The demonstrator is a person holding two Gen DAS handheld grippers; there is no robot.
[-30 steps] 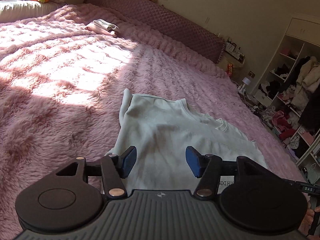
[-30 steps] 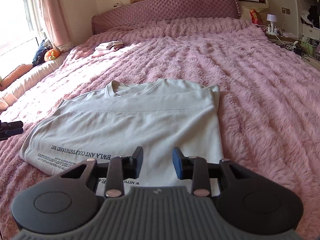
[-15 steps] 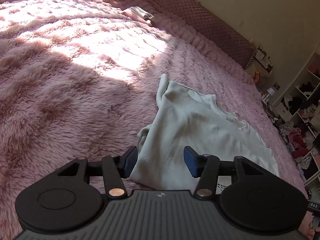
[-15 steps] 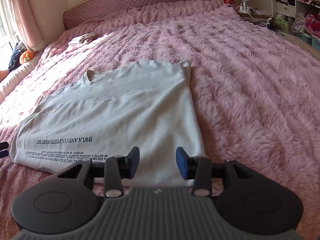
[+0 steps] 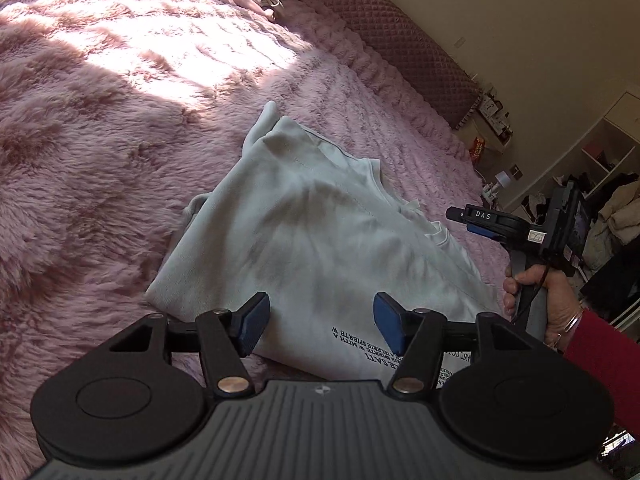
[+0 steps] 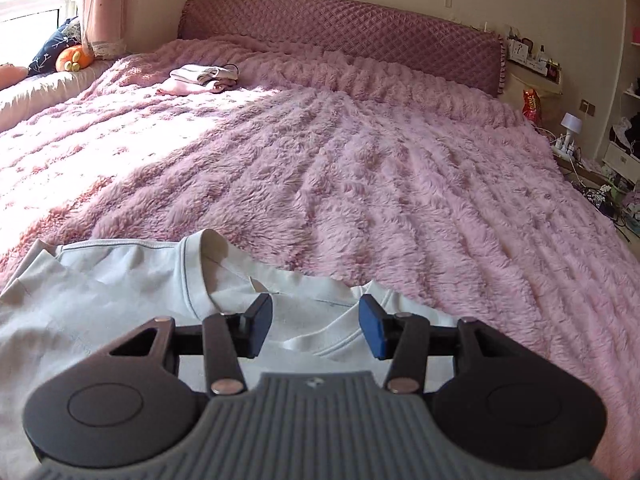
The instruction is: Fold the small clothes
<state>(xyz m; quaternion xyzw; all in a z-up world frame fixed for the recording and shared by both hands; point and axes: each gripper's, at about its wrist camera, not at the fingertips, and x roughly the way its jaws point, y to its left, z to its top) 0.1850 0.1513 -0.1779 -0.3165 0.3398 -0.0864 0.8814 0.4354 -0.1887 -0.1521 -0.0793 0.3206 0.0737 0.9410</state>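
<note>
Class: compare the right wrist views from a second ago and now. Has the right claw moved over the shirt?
Yes. The right claw has travelled from the printed hem up to the collar end of the shirt, toward the headboard. Its jaws are opening and grip nothing.

Pale grey-white T-shirt (image 5: 320,240) lies on pink fluffy bed cover (image 5: 100,160), partly folded: one sleeve side tucked under, left edge doubled over. Ribbed round collar (image 6: 192,280) faces the headboard end, slightly rumpled, with a fold of fabric beside it. Black printed text lines (image 5: 360,344) sit near the hem. Fabric mostly flat with soft creases and shadow patches. Small folded clothes pile (image 6: 200,78) rests far up the bed in sunlight.
</note>
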